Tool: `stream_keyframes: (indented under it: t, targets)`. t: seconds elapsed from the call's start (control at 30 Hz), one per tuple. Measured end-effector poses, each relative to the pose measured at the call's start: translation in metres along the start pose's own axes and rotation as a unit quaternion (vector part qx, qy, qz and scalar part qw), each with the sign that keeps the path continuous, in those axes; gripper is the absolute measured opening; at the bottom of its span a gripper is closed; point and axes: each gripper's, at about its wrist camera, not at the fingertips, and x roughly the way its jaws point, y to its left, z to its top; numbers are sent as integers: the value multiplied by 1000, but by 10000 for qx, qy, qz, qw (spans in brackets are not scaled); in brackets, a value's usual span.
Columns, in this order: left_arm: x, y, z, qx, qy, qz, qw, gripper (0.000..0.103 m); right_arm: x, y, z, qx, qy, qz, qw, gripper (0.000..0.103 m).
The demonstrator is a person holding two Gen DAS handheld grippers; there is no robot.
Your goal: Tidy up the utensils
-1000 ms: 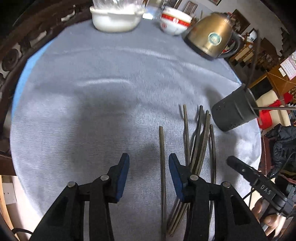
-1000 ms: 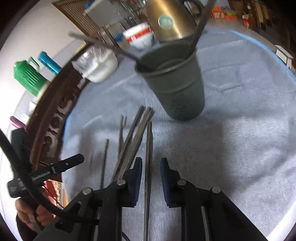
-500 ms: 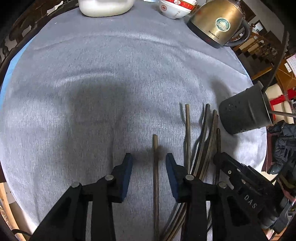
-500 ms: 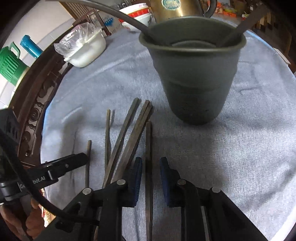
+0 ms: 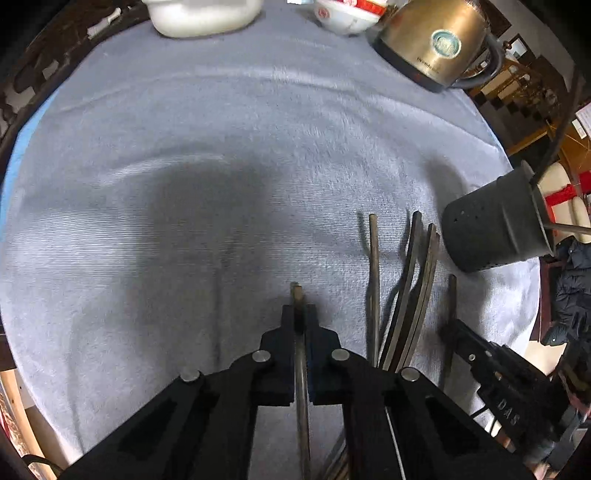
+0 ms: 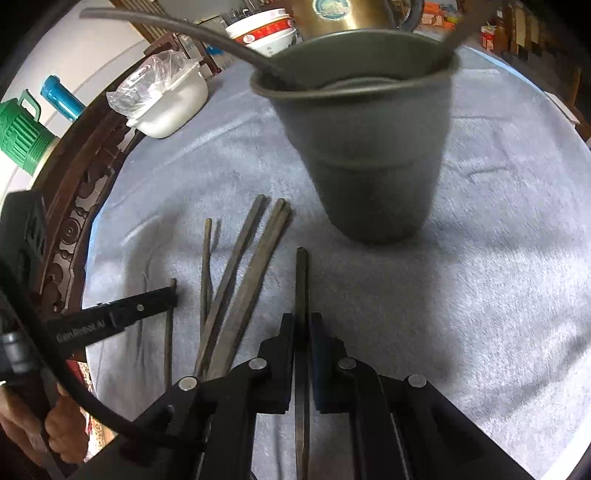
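My left gripper [image 5: 300, 318] points forward and down over the bench [image 5: 221, 147], its two fingers closed tight on a single dark chopstick [image 5: 301, 387] that runs lengthwise between the pads, its far tip poking just past them and resting at the grey cloth. To its right, the loose chopsticks [image 5: 410, 295] lie fanned on the cloth, their far ends reaching toward the dark utensil cup [image 5: 495, 225], which stands near the right edge of the bench.

My right gripper [image 6: 302, 325] is held in much the same pose, angled low along the bench and aimed at the cup [image 6: 373, 155], which stands just beyond it. Its fingers are also pinched shut on one chopstick [image 6: 301, 288]; that stick's far end stops short of the cup's base, apart from it. Two chopsticks already lean inside the cup, one [image 6: 177, 33] bending out over the left rim. The loose bundle [image 6: 240, 273] lies just left of my right gripper, and further left the tip of my left gripper [image 6: 122, 317] shows above the cloth with its own stick [image 6: 169, 332].

At the far side of the bench stand a brass kettle [image 5: 432, 40], a red-and-white bowl [image 5: 347, 14] and a white container [image 5: 199, 16].
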Motion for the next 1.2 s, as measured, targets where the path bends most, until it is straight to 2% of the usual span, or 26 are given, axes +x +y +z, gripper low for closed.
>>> stream_keyframes:
  t: [0.2, 0.37, 0.57, 0.67, 0.77, 0.9, 1.0, 1.2]
  targets:
    - [-9, 4, -7, 97, -95, 82, 9999, 4, -6, -12, -2, 95, 95, -225, 9997, 9]
    - [6, 2, -9, 198, 149, 241, 9994, 5, -4, -11, 3, 204, 169, -321, 9991, 10]
    - [12, -4, -3, 385, 23, 393, 9985, 7, 2, -6, 12, 152, 155, -452, 9987, 11]
    - [14, -3, 1, 340, -52, 326, 9989, 5, 3, 1, 12, -70, 33, -552, 9984, 11]
    - [11, 3, 2, 259, -116, 274, 9992, 4, 1, -2, 12, -25, -35, -428, 9991, 8]
    - [-19, 4, -2, 225, -500, 148, 9984, 4, -19, -1, 11, -58, -268, -162, 9995, 8]
    - [-55, -12, -13, 290, -888, 83, 9956, 4, -45, 4, 12, -174, -580, 60, 9981, 6]
    - [-140, -37, -29, 663, -1888, -114, 9797, 4, -104, 14, 8, -357, -1315, 492, 9894, 6]
